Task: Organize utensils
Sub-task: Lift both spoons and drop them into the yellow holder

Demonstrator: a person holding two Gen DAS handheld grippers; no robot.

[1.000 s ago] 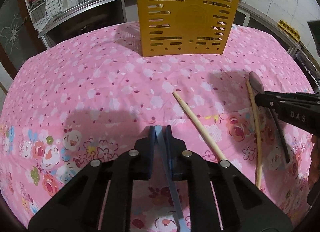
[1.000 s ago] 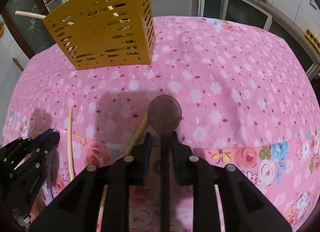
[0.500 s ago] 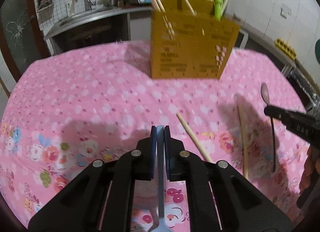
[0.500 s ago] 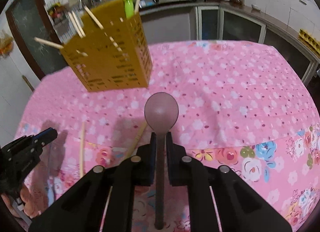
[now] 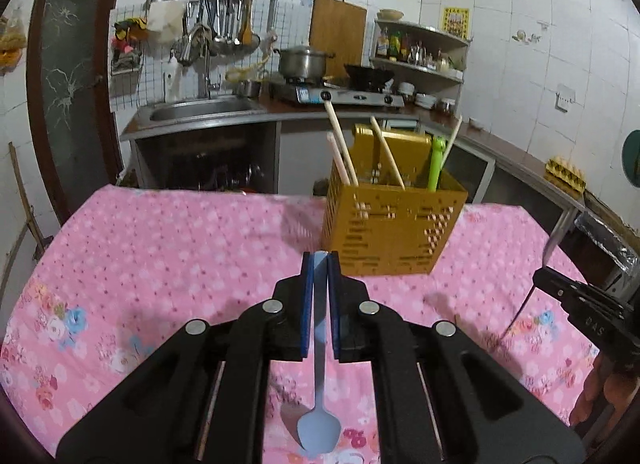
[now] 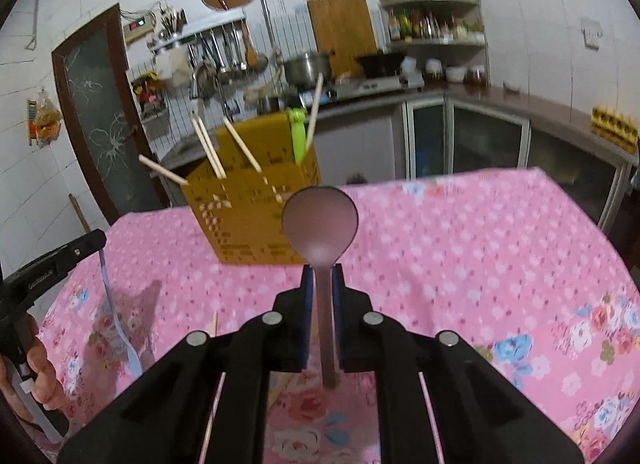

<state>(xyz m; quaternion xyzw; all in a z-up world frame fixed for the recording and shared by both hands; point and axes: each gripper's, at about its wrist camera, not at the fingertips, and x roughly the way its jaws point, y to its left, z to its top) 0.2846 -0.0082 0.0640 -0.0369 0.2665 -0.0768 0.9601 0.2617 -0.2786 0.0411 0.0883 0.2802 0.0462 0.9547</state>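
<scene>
A yellow perforated utensil holder [image 5: 394, 230] stands at the far side of the pink floral table and holds several chopsticks and a green utensil. It also shows in the right wrist view [image 6: 248, 216]. My left gripper [image 5: 320, 260] is shut on a light blue spoon [image 5: 320, 434], handle between the pads, bowl hanging toward me. My right gripper [image 6: 322, 274] is shut on a grey-mauve spoon [image 6: 320, 222], bowl up and forward, in front of the holder. Both are lifted above the table.
A loose chopstick [image 6: 214, 324] lies on the pink floral tablecloth [image 5: 160, 248] near the front. Behind the table are a sink counter [image 5: 200, 112], a stove with a pot [image 5: 304, 62], and wall shelves [image 5: 420, 48].
Both grippers have risen and tilted up from the table, each carrying its spoon. The holder now appears lower and farther, and the kitchen wall has come into view.
</scene>
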